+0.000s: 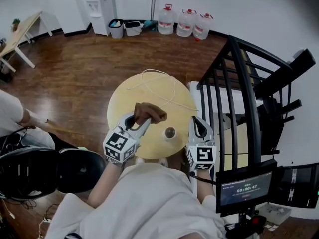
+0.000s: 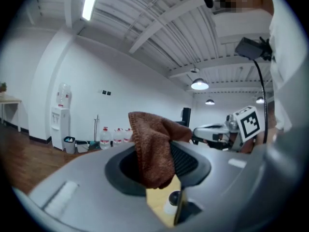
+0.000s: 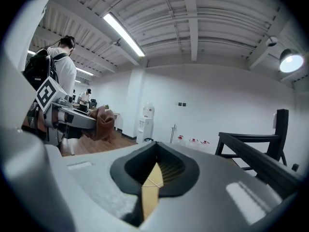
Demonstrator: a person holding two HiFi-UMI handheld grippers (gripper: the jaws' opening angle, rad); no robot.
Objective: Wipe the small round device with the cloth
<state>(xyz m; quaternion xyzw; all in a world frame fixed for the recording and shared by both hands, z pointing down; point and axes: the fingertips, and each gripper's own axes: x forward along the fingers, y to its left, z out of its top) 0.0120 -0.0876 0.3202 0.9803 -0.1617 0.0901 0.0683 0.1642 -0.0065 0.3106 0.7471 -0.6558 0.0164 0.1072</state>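
Observation:
The small round device [image 1: 170, 133] stands on the near part of the round yellow table [image 1: 149, 91], between my two grippers. A brown cloth [image 1: 149, 112] hangs from my left gripper [image 1: 142, 119], which is shut on it just left of the device. In the left gripper view the cloth [image 2: 154, 146] drapes between the jaws, with the device [image 2: 173, 200] small below it. My right gripper [image 1: 198, 124] is at the table's right edge, shut with nothing in it. In the right gripper view only a thin slit of table [image 3: 150, 192] shows between the jaws of the right gripper [image 3: 155, 170].
A white cable [image 1: 167, 88] loops across the far half of the table. A black metal railing [image 1: 239, 98] stands close on the right, with a monitor [image 1: 245, 188] below it. Water jugs [image 1: 185, 23] and a dispenser [image 1: 102, 6] line the far wall. A person [image 1: 12, 116] is at the left.

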